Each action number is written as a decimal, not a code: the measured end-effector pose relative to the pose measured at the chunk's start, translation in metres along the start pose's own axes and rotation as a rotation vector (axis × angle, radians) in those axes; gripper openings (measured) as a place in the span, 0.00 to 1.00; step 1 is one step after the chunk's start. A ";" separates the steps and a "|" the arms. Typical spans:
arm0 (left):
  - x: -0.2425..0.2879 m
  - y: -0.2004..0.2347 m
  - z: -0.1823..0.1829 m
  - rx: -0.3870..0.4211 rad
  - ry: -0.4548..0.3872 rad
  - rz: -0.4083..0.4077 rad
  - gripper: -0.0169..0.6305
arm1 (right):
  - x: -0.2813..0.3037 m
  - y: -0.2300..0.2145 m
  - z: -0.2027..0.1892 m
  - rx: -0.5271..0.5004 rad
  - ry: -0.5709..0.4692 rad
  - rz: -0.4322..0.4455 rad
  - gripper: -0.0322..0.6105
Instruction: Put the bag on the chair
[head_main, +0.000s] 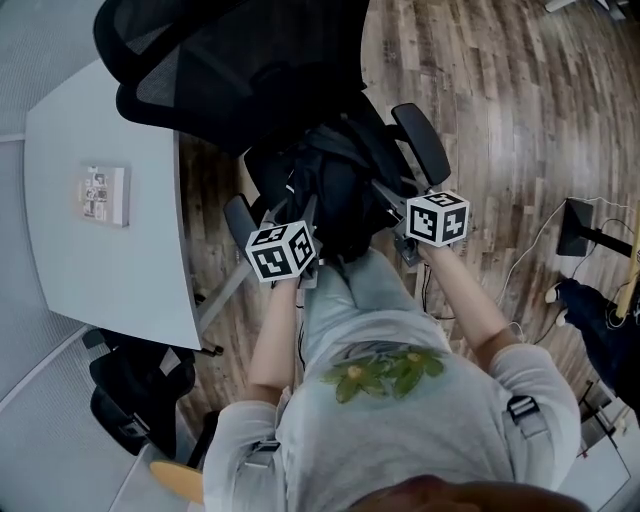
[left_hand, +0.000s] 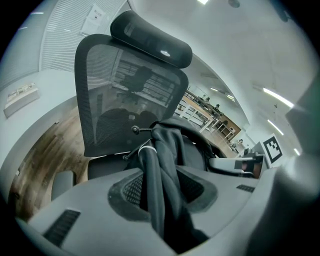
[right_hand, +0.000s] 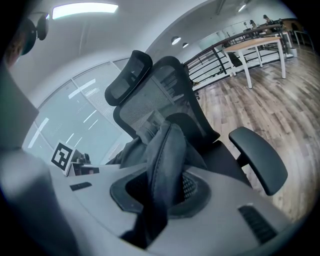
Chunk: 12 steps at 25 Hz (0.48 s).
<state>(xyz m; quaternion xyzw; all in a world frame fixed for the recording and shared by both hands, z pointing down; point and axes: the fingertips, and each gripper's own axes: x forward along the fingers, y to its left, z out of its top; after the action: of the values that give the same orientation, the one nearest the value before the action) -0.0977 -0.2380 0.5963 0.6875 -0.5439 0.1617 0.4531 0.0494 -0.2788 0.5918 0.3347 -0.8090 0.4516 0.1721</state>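
1. Left gripper (head_main: 300, 222) clamped on a thin dark strap (left_hand: 159, 170) of the bag (head_main: 338, 185); strap pinched between the pads, rising up and away.
2. Right gripper (head_main: 392, 198) likewise closed, on a wider padded strap (right_hand: 167, 160).
3. Bag slung between the two grippers, straight ahead of both, over the seat of the chair (head_main: 230, 60) and inside the armrests (head_main: 420, 140) (contact with the seat not discernible).
4. Long axis apparently front to back, toward the backrest. Left gripper at the bag's left flank, right at its right; neither clearly nearer.
5. Judged next: straight descent until the seat takes the weight, then both straps let go.
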 end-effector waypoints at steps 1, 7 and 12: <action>0.004 0.002 -0.002 -0.002 0.007 0.005 0.25 | 0.003 -0.003 -0.001 0.002 0.004 0.001 0.16; 0.028 0.014 -0.009 -0.019 0.024 0.013 0.25 | 0.021 -0.022 -0.008 0.011 0.032 -0.014 0.16; 0.051 0.025 -0.016 -0.037 0.033 0.013 0.25 | 0.039 -0.041 -0.014 0.017 0.049 -0.025 0.16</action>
<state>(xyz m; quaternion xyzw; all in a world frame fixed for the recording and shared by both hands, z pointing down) -0.0973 -0.2557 0.6532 0.6727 -0.5437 0.1662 0.4736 0.0498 -0.2973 0.6472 0.3353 -0.7963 0.4643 0.1945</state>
